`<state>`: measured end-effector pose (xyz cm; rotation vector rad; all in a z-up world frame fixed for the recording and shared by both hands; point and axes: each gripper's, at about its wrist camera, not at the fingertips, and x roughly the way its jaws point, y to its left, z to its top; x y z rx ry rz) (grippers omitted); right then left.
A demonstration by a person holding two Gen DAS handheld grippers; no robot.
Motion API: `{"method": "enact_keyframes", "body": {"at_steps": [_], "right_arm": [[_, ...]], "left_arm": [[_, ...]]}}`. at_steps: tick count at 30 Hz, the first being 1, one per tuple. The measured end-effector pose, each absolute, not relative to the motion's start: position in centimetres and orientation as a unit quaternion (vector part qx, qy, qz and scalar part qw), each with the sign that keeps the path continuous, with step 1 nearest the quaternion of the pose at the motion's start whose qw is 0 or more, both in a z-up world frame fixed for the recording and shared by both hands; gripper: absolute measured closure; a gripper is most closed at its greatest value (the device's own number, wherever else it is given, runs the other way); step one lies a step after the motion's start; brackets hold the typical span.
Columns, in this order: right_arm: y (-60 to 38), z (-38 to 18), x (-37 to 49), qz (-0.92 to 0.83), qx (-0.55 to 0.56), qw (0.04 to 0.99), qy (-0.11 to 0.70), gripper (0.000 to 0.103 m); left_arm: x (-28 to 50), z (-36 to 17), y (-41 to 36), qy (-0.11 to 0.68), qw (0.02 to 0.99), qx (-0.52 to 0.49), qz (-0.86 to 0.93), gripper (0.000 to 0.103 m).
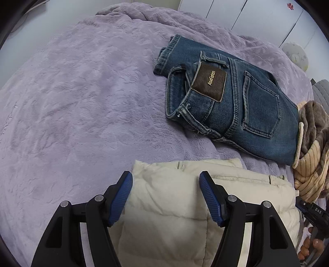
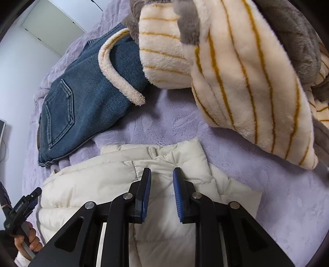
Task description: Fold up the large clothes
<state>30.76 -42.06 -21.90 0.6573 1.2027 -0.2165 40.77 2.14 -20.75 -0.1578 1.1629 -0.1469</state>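
A cream quilted puffer jacket (image 1: pixel 170 205) lies folded on the lilac blanket; it also shows in the right wrist view (image 2: pixel 98 180). My left gripper (image 1: pixel 166 180) is open wide, hovering over the jacket's left part, holding nothing. My right gripper (image 2: pixel 162 174) is partly open over the jacket's right part near its collar, with nothing between the pads. Folded blue jeans (image 1: pixel 236 106) lie beyond the jacket, seen also in the right wrist view (image 2: pixel 82 102).
A cream fleece garment with mustard stripes and grey plush (image 2: pixel 236 71) is heaped at the right, overlapping the jeans; it also shows in the left wrist view (image 1: pixel 310 156). The lilac blanket (image 1: pixel 82 113) covers the bed. White cupboard doors (image 1: pixel 257 18) stand behind.
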Motion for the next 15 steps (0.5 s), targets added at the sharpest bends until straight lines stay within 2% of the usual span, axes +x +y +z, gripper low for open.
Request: {"method": "enact_keyframes", "body": {"at_steps": [5, 6, 9, 12, 13, 14, 15], "right_arm": [[-41.9, -18.8, 28.9, -0.083, 0.316, 0.778, 0.536, 0.078], [-41.8, -18.2, 28.4, -0.078, 0.319, 0.779, 0.534, 0.074], [-41.4, -16.7, 26.6, -0.069, 0.332, 0.779, 0.527, 0.055], [-40.3, -15.7, 24.9, -0.060, 0.340, 0.778, 0.526, 0.053], [-40.1, -15.5, 24.1, -0.058, 0.341, 0.777, 0.527, 0.053], [-39.7, -15.3, 23.2, -0.057, 0.341, 0.776, 0.528, 0.053], [-39.3, -15.1, 22.2, -0.055, 0.343, 0.775, 0.528, 0.053]], "left_arm": [[37.5, -18.2, 3.8, 0.546, 0.831, -0.070, -0.078, 0.034], [36.6, -17.9, 3.9, 0.547, 0.831, -0.068, -0.079, 0.034], [33.8, -17.2, 4.3, 0.553, 0.826, -0.060, -0.088, 0.034], [31.1, -16.8, 4.7, 0.564, 0.817, -0.067, -0.099, 0.034], [30.3, -16.8, 4.9, 0.569, 0.813, -0.072, -0.100, 0.032], [29.7, -16.8, 5.1, 0.574, 0.809, -0.078, -0.100, 0.017], [28.9, -16.8, 5.3, 0.574, 0.808, -0.084, -0.099, 0.011]]}}
